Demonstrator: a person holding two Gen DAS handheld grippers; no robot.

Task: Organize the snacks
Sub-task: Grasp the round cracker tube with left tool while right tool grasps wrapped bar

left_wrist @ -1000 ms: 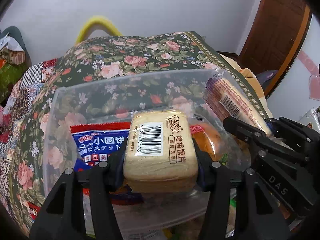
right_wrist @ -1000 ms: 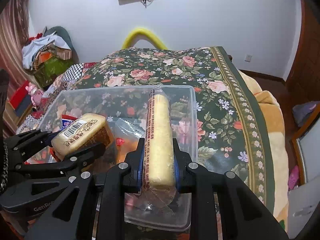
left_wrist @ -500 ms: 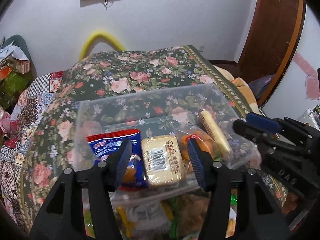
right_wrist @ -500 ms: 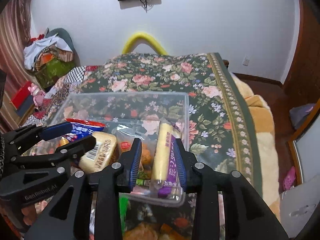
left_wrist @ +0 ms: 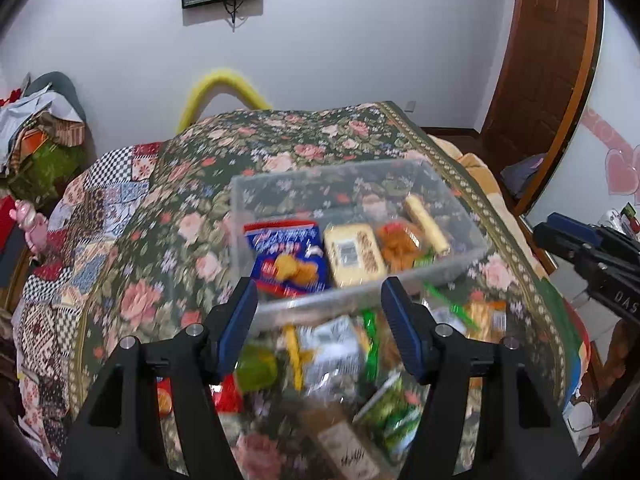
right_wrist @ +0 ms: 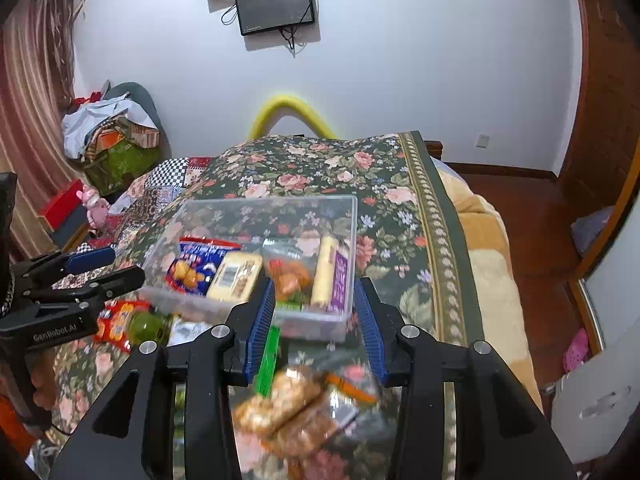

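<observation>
Floral bedspread (left_wrist: pixel 168 280) is carrying the whole job on a bed in a white-walled bedroom, and the sorting is sitting partly finished. Nearest the cameras, loose snacks are still waiting outside the box: a blurred heap of green, yellow and silver packets (left_wrist: pixel 340 364) beneath the left tool (left_wrist: pixel 320 320), and a brown pastry pack (right_wrist: pixel 284 404) under the right tool (right_wrist: pixel 316 320), with a red packet (right_wrist: pixel 118 322) and a green one (right_wrist: pixel 150 326) lying off to the left. Both tools are hanging above these with jaws spread wide and nothing between them. Just beyond, the clear plastic bin (left_wrist: pixel 240 216) is lying on the bedspread and holding four items side by side: a blue biscuit bag (left_wrist: pixel 288 258), a tan bread pack (left_wrist: pixel 354 254), an orange snack bag (left_wrist: pixel 398 242) and a long yellow stick pack (left_wrist: pixel 426 226) against its right wall. Much of the bin's far half is looking unfilled, so the remaining packets should probably fit. Farther back, a wall-mounted screen (right_wrist: pixel 276 4) is hanging above the bed.
</observation>
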